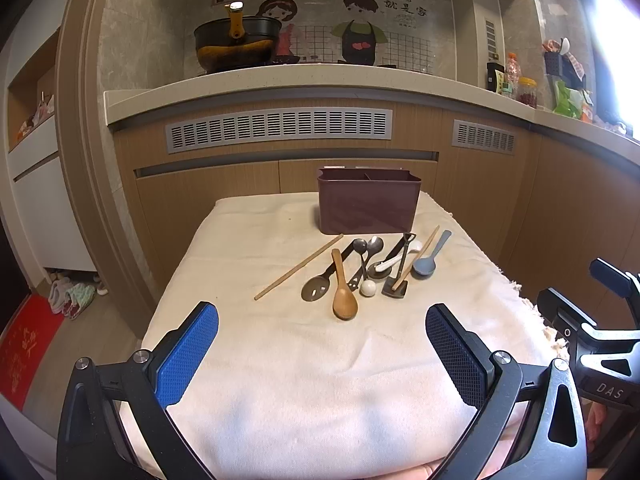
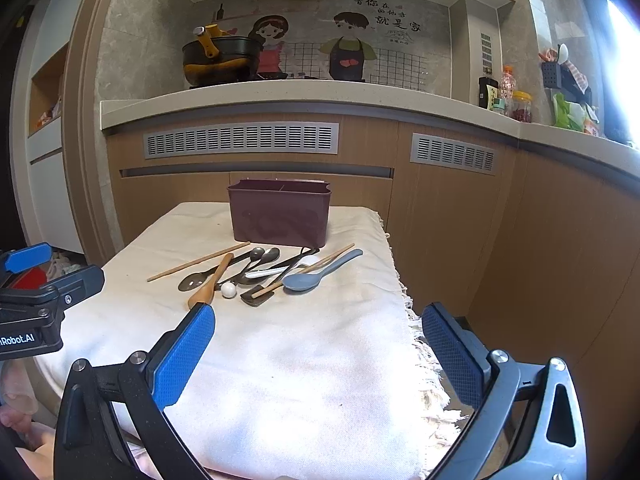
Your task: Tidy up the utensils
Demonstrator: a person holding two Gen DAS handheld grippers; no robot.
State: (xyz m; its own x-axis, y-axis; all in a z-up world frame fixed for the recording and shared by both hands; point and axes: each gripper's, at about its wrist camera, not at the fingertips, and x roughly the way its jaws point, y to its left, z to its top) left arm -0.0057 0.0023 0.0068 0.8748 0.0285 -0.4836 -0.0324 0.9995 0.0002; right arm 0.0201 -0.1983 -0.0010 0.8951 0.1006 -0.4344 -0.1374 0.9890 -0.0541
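A dark brown divided utensil holder (image 1: 369, 205) (image 2: 280, 216) stands at the far end of a cloth-covered table (image 1: 280, 360) (image 2: 300, 360). In front of it lies a pile of utensils: a wooden spoon (image 1: 343, 292) (image 2: 210, 282), a blue-grey spoon (image 1: 429, 259) (image 2: 316, 274), a loose chopstick (image 1: 298, 267) (image 2: 198, 262), a slotted dark spoon (image 1: 320, 286), metal spoons (image 1: 370, 246), a white spoon (image 2: 276, 270) and a small black spatula (image 1: 396, 286). My left gripper (image 1: 322, 344) is open and empty above the near cloth. My right gripper (image 2: 318, 346) is open and empty, near the table's right edge.
A kitchen counter (image 1: 280, 84) with a pot (image 1: 236, 42) runs behind the table. Bottles and jars (image 1: 516, 80) stand at its right. Wooden cabinets stand close behind and right of the table. Slippers (image 1: 72, 292) and a red mat (image 1: 28, 344) lie on the floor at left.
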